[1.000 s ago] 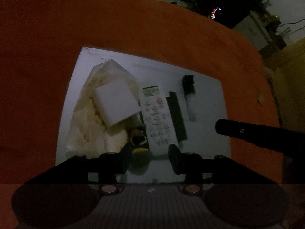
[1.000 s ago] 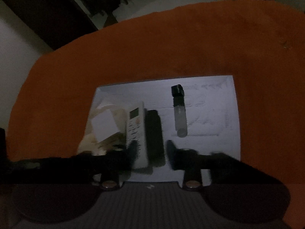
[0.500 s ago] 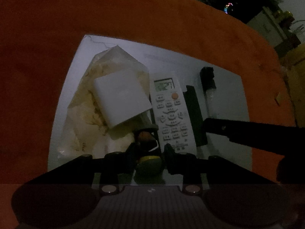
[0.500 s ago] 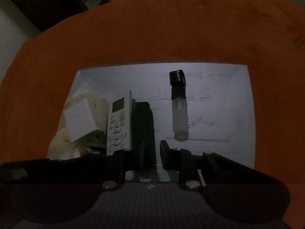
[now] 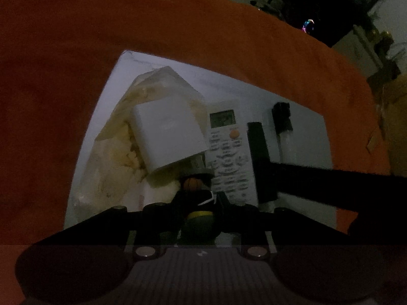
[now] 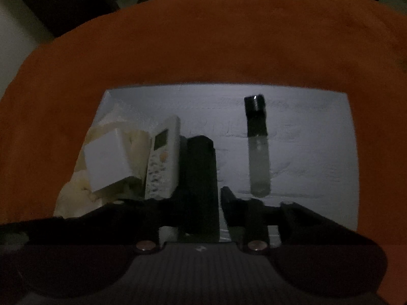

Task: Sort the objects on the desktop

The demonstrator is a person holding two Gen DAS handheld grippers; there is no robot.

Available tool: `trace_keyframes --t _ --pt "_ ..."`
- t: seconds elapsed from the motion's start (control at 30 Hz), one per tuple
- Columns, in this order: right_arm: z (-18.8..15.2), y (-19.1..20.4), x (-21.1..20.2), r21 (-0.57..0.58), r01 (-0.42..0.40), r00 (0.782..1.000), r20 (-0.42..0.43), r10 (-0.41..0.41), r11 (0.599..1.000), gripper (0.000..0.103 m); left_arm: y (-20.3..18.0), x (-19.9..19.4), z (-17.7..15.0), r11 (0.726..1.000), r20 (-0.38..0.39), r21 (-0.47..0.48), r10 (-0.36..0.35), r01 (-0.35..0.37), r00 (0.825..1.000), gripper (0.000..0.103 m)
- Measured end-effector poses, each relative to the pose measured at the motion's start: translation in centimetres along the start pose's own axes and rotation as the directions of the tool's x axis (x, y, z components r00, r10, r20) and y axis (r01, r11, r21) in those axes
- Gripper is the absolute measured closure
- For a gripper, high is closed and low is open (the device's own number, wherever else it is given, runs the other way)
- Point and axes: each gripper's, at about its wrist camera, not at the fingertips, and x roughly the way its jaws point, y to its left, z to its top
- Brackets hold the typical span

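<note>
A white mat [image 5: 305,132] lies on the orange cloth. On it are a crumpled plastic bag [image 5: 117,157] with a white box [image 5: 165,134] on top, a white remote [image 5: 226,152], a black bar [image 5: 259,152] and a clear spray bottle with a black cap [image 6: 258,147]. My left gripper [image 5: 199,203] is shut on a small toy figure [image 5: 198,190] with an orange face and green base. My right gripper [image 6: 201,200] is open, its fingers either side of the near end of the black bar [image 6: 201,172], beside the white remote [image 6: 162,157].
The orange cloth [image 6: 203,38] covers the table all round the white mat [image 6: 305,117]. A dark room with furniture lies beyond the far edge. My right gripper's arm [image 5: 343,185] reaches across the mat from the right in the left wrist view.
My left gripper has closed on the toy figure. My right gripper has moved forward and down, so that its fingers now straddle the black bar.
</note>
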Motion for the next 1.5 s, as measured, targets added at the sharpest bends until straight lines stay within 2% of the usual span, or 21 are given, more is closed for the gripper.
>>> trace_keyframes --t 0.13,0.2,0.3,0.57,0.77,0.97,1.07,1.13,1.33,1.5 --pt "-0.2 0.6 0.6 -0.022 0.028 0.999 -0.026 -0.029 0.999 0.064 0.6 -0.4 0.1 1.0 0.013 -0.014 -0.014 0.014 1.0 0.081" --pt "-0.2 0.8 0.5 -0.032 0.041 0.999 -0.026 -0.042 0.999 0.075 0.5 -1.1 0.2 1.0 0.022 -0.011 -0.024 0.024 0.999 0.081" --pt "-0.4 0.9 0.0 -0.026 0.06 0.998 -0.012 -0.06 0.998 0.075 0.4 -2.0 0.3 0.999 0.037 -0.006 -0.038 0.038 0.999 0.081" --pt "-0.5 -0.5 -5.2 0.055 -0.044 0.996 0.08 0.04 0.997 0.075 0.3 -4.5 0.7 0.997 0.075 0.009 -0.077 0.077 0.994 0.081" --pt "-0.9 -0.2 -9.4 0.035 -0.074 0.99 0.119 0.069 0.997 0.075 0.0 -6.5 0.9 0.994 0.102 0.024 -0.107 0.105 0.989 0.081" --pt "-2.5 0.9 -13.5 0.007 -0.104 0.982 0.157 0.102 0.995 0.075 -1.3 -9.9 -0.2 0.988 0.129 0.093 -0.138 0.127 0.982 0.081" --pt "-4.1 0.8 -15.9 0.008 -0.127 0.977 0.173 0.123 0.992 0.075 -2.2 -12.3 -1.8 0.982 0.186 0.172 -0.105 0.073 0.977 0.081" --pt "-5.6 0.7 -17.4 0.0 -0.122 0.974 0.191 0.12 0.992 0.075 -2.5 -13.7 -3.0 0.973 0.194 0.22 -0.11 0.066 0.975 0.081" --pt "-11.1 0.1 -20.6 -0.006 -0.152 0.972 0.178 0.15 0.988 0.075 -2.3 -15.4 -7.6 0.953 0.133 0.293 -0.123 0.079 0.983 0.081" --pt "-15.6 -1.3 -20.3 0.036 -0.172 0.979 0.119 0.167 0.984 0.075 -1.7 -14.5 -11.1 0.95 0.07 0.303 -0.105 0.079 0.992 0.081"
